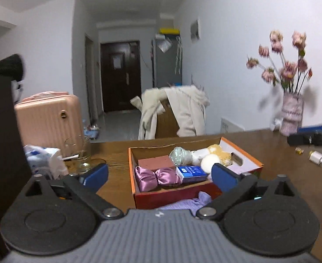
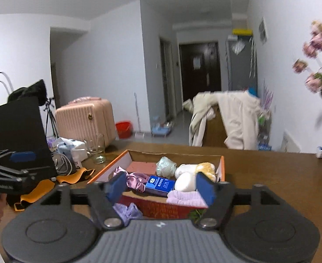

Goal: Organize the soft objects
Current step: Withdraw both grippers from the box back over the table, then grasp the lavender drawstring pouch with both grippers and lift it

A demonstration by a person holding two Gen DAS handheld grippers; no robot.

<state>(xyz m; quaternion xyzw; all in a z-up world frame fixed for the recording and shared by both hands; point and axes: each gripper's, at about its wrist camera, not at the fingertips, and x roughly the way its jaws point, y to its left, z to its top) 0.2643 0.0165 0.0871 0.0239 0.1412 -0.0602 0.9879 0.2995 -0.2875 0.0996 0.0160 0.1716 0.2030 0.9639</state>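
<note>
The pink satin bow point(image 1: 157, 176) seemingly lies lengthwise across the box point(image 1: 239, 164).

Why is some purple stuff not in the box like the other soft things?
A lilac cloth lies on the table just outside the orange box, at its near wall, while the other soft items sit inside. A second lilac piece hangs over the box's near rim.

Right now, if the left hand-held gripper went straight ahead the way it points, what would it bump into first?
Probably the orange box: the left hand-held gripper, open and empty, aims slightly down at the purple satin bow inside. Depth is unclear.
</note>
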